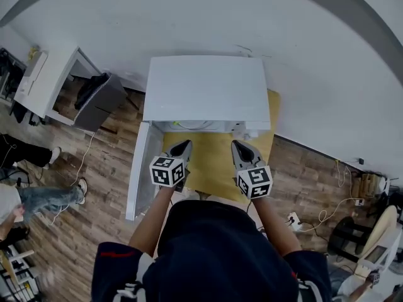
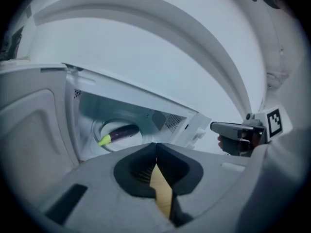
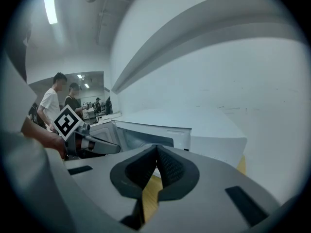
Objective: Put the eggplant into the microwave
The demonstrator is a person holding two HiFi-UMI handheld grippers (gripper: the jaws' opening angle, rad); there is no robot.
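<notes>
At the far left of the head view, the microwave door stands swung open over the wooden floor. Just beside it we hold the left claw, its jaws closed together with nothing between them. It hangs above the yellow counter, in front of the white microwave. In the left gripper view we see the eggplant lying inside the microwave on the round turntable. Its green stem end points left, and it is well apart from both claws. Farther right we hold the right claw, also closed on nothing, alongside the left one.
</notes>
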